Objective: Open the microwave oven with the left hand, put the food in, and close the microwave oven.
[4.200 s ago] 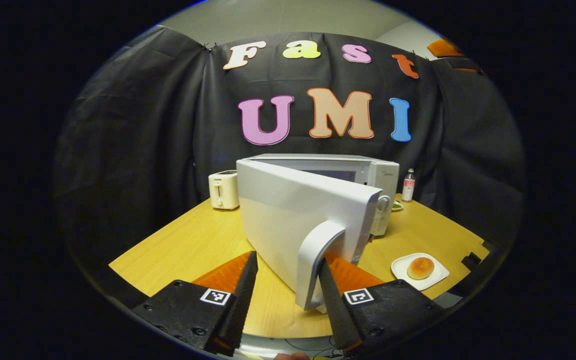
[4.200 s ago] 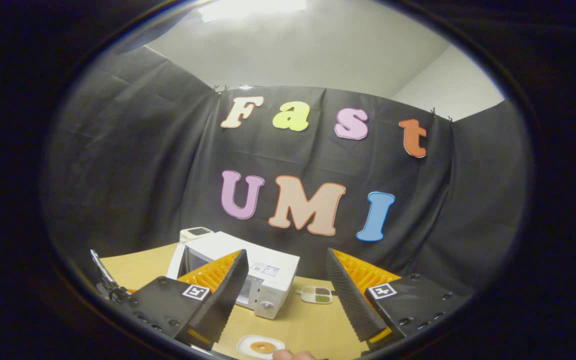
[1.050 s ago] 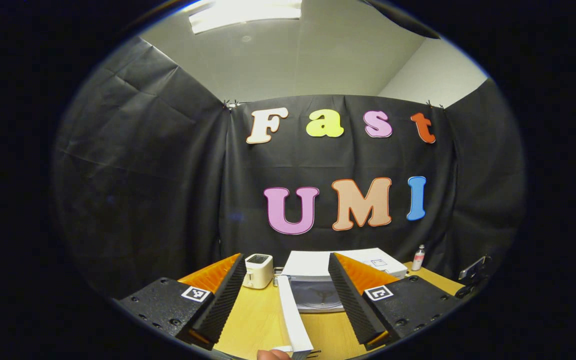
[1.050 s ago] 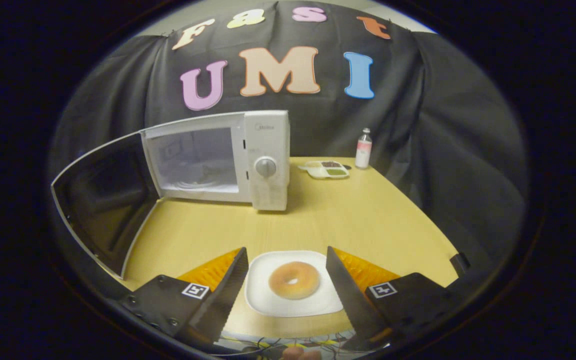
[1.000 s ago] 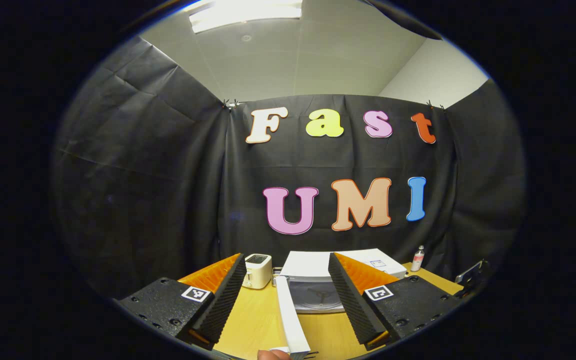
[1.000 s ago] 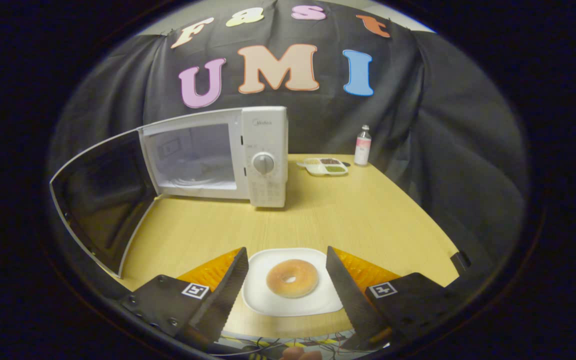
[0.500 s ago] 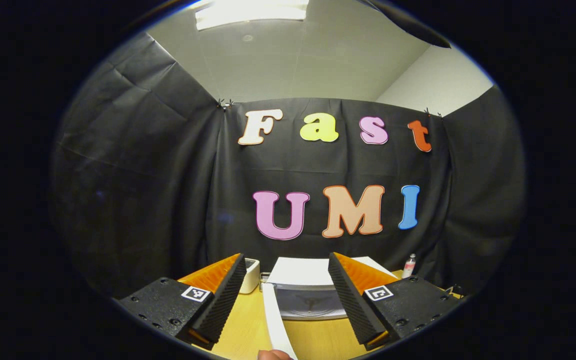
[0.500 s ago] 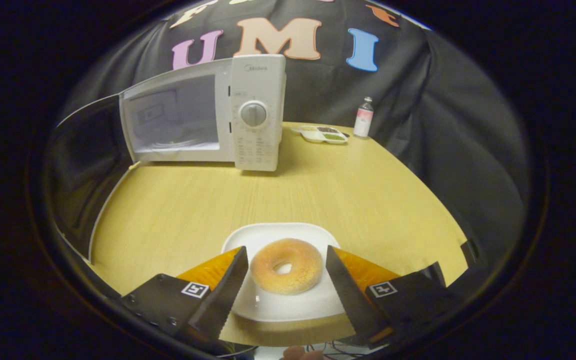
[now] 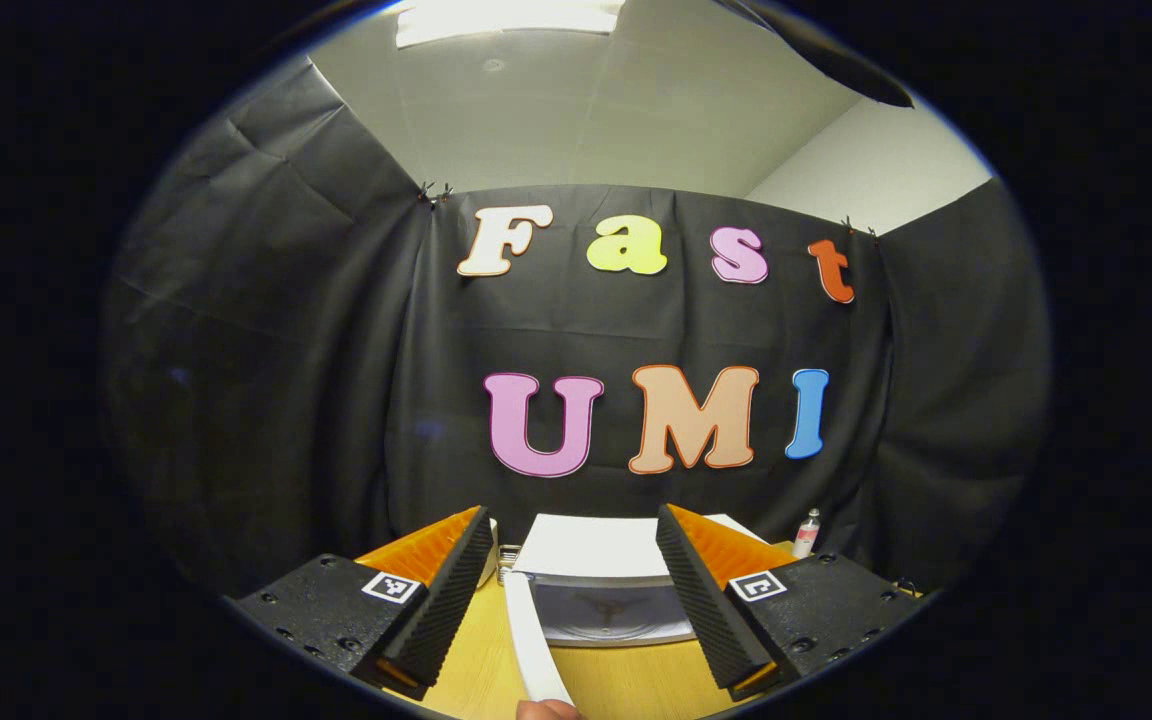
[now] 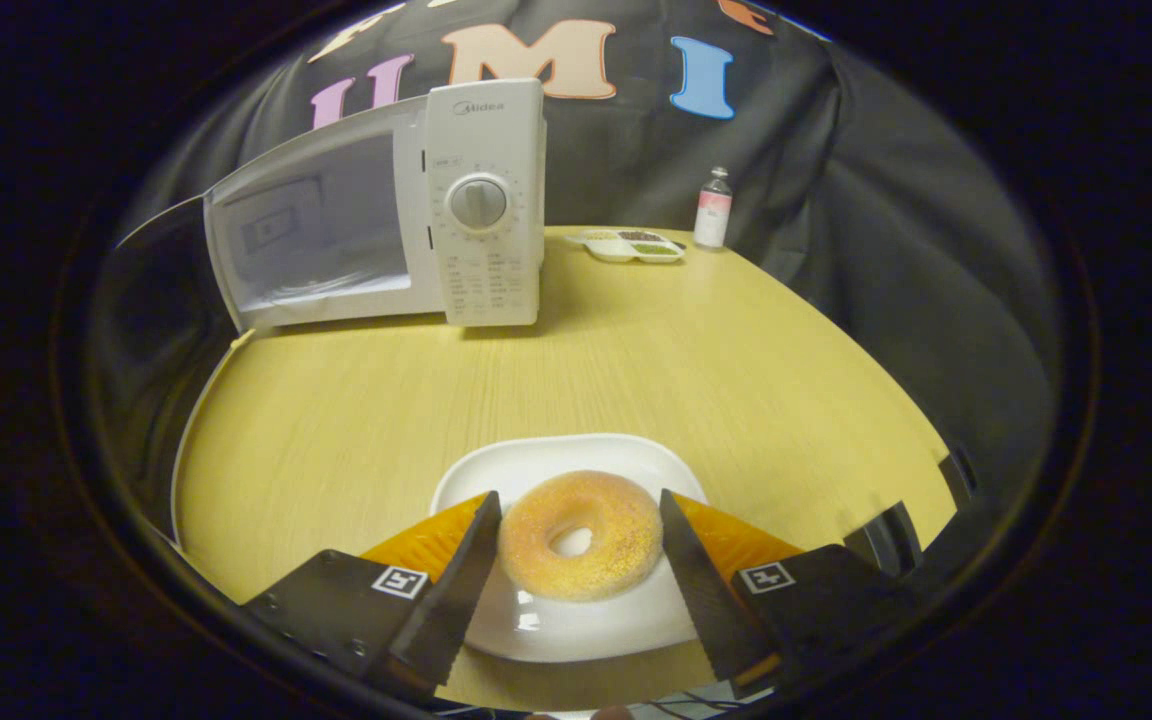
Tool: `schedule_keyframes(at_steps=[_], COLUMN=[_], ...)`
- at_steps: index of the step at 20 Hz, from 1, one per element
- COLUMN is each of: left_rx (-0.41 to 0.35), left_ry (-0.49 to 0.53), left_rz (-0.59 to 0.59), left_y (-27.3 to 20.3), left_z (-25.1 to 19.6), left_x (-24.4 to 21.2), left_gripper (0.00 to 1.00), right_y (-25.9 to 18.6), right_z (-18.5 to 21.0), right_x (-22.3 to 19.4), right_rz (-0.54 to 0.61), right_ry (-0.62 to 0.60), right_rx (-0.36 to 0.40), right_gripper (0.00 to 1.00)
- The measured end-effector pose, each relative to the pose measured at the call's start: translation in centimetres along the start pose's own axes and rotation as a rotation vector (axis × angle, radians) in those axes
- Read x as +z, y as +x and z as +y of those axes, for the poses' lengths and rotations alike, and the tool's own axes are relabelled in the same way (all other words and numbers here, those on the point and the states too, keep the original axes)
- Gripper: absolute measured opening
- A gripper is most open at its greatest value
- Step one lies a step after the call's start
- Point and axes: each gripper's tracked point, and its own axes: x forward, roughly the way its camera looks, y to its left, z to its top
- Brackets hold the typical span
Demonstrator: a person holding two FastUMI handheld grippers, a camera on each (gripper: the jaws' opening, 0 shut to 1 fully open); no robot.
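"Midea" on microwave (image 10: 481,200)

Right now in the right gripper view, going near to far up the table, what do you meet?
The right tongs set either side of the doughnut on its white plate → bare table → microwave, its door swung open → divided dish and small bottle by the back wall.

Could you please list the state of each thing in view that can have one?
Microwave: door swung wide open, cavity without food.
Doughnut: on the white plate, not yet lifted.
Right hand-held gripper: open, fingers flanking the doughnut.
Left hand-held gripper: open, holding nothing.
Bottle: upright, capped.
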Motion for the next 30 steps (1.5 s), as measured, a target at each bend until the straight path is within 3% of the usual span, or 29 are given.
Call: schedule_keyframes(at_steps=[1,2,4,6,7,9,10,13,15,23,30], left_rx=[0.0,-0.001,0.004,0.005,0.005,0.003,0.002,0.005,0.013,0.05,0.065], left_ry=[0.001,0.004,0.011,0.018,0.02,0.02,0.019,0.023,0.027,0.067,0.088], left_rz=[0.005,0.005,-0.003,-0.012,-0.012,-0.013,-0.015,-0.017,-0.022,-0.035,-0.011], left_y=[0.0,0.1,0.2,0.2,0.3,0.2,0.2,0.2,0.2,0.1,-0.1], left_z=[0.2,0.3,0.6,0.8,0.8,0.9,0.8,1.1,1.5,3.6,5.0], left_x=[-0.2,-0.2,0.1,0.2,0.3,0.2,0.3,0.3,0.4,0.7,-0.2], left_gripper=[0.96,0.95,0.95,0.95,0.96,0.95,0.95,0.95,0.95,0.96,0.96], right_y=[0.1,0.1,0.0,-0.3,-0.5,-0.9,-1.2,-1.9,-2.5,-2.3,-0.6], right_z=[0.1,0.1,0.2,0.4,0.5,0.9,1.2,3.0,4.9,15.1,22.0], right_x=[0.0,0.0,0.0,0.2,0.5,1.4,2.1,4.3,6.7,14.4,18.3], right_rz=[0.005,0.01,0.02,0.019,0.019,0.007,-0.001,-0.013,-0.033,-0.019,-0.018], right_ry=[0.007,0.014,0.022,0.028,0.034,0.062,0.08,0.163,0.261,0.613,0.81], right_rx=[-0.001,0.001,0.006,0.012,0.017,0.032,0.043,0.094,0.147,0.393,0.477], right_gripper=[0.95,0.85,0.81,0.87,0.81,0.81,0.87,0.81,0.87,0.8,0.8])
